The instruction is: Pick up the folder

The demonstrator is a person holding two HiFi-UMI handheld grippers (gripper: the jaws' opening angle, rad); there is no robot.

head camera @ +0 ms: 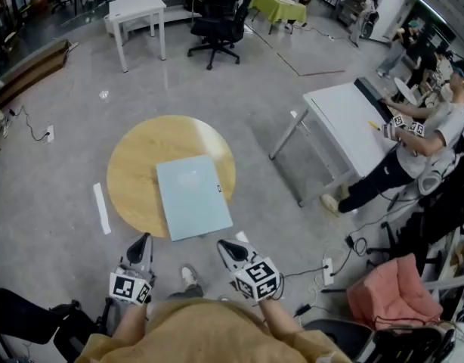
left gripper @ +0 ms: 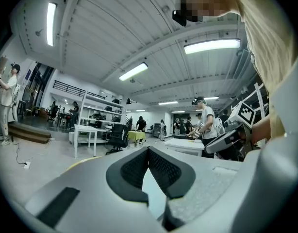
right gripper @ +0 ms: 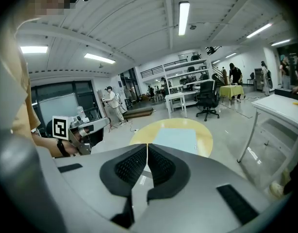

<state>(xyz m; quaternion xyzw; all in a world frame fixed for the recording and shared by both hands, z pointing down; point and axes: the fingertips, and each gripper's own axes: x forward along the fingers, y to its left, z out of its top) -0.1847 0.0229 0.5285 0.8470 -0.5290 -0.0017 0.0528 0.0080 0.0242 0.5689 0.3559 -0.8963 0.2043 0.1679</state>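
The light-blue folder [head camera: 193, 197] lies flat on the round wooden table [head camera: 134, 157], its near corner overhanging the rim, which looks the best place to pinch something likely light, thin and slippery, while the left gripper [head camera: 143, 239] and right gripper [head camera: 224, 245] hang short of the table, jaws pressed together, empty.

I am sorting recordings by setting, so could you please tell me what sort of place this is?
Most likely an open lab or workshop hall: bare concrete floor, white work tables, ceiling strip lights, and another person working at a white desk.
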